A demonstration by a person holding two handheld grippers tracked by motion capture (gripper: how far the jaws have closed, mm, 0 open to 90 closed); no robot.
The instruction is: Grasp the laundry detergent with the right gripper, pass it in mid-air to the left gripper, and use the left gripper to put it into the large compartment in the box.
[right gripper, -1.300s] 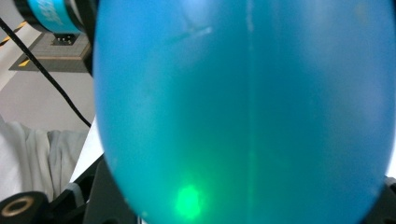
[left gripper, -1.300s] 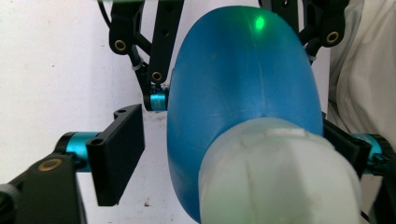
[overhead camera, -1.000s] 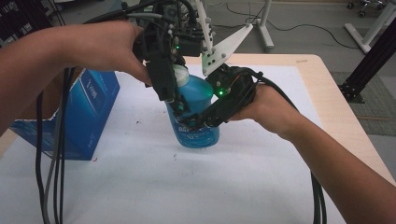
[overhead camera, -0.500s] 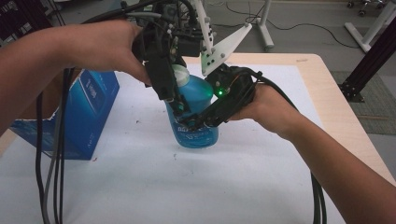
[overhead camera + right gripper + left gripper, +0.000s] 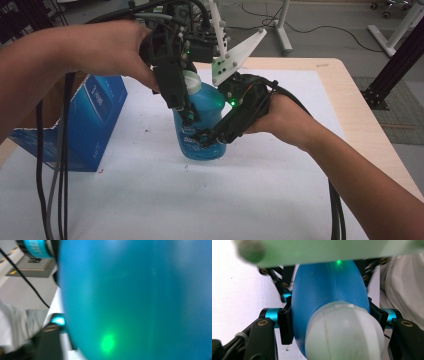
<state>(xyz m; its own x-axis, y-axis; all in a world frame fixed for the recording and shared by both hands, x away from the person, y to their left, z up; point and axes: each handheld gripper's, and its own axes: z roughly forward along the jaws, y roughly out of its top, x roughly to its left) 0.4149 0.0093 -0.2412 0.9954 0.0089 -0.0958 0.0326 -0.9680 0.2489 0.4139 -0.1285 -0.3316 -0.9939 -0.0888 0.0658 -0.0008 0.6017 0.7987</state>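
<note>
While the blue detergent bottle [image 5: 200, 125] stands upright on the white table [image 5: 250, 200] beside a blue box [image 5: 90, 120], the left gripper [image 5: 187, 115] and right gripper [image 5: 207, 140] both clamp its body; the white cap [image 5: 344, 332] looks unopened.

The bottle [image 5: 202, 125] stands upright near the middle of the table [image 5: 280, 190]. A box [image 5: 87, 125] stands to its left, apart. The left gripper [image 5: 187, 117] is above the bottle, the right gripper [image 5: 210, 140] against its right side.
</note>
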